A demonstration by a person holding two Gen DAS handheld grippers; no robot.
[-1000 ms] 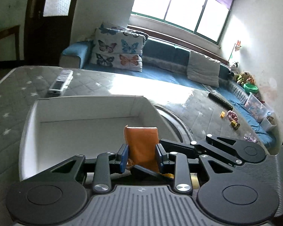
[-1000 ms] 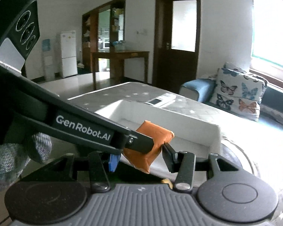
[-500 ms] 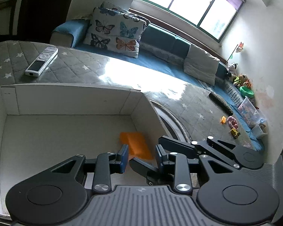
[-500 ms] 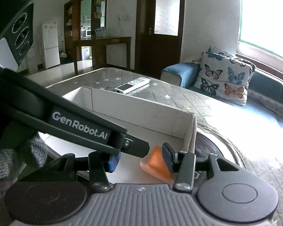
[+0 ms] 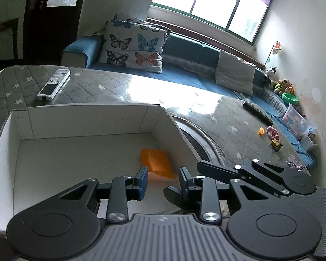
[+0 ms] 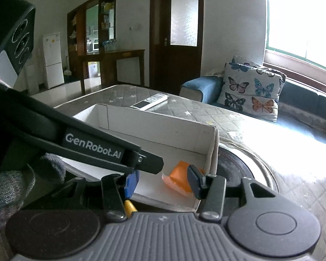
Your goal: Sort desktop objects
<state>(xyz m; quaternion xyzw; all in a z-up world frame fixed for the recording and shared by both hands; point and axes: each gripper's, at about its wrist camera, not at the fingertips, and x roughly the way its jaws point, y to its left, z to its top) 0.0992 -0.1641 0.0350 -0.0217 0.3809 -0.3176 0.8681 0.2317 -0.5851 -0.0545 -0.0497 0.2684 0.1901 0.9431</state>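
Note:
An orange packet (image 5: 157,162) lies flat on the floor of a white open box (image 5: 87,118), near the box's right wall. My left gripper (image 5: 163,182) is open and empty, just above and behind the packet. In the right wrist view the packet (image 6: 180,178) lies in the near right corner of the box (image 6: 163,130). My right gripper (image 6: 162,183) is open and empty over the box's near edge. The left gripper's black arm (image 6: 93,145) crosses in front of it. A small yellow item (image 6: 130,207) shows under the right gripper, mostly hidden.
A white remote (image 5: 54,84) lies on the grey quilted table beyond the box. A black remote (image 5: 258,113) and small toys (image 5: 271,133) lie at the table's far right. A round dark mat (image 5: 197,139) sits right of the box. A blue sofa with butterfly cushions (image 5: 132,45) stands behind.
My left gripper let go of the orange packet, which dropped from between the fingers onto the box floor. Both grippers have drawn back a little from the box.

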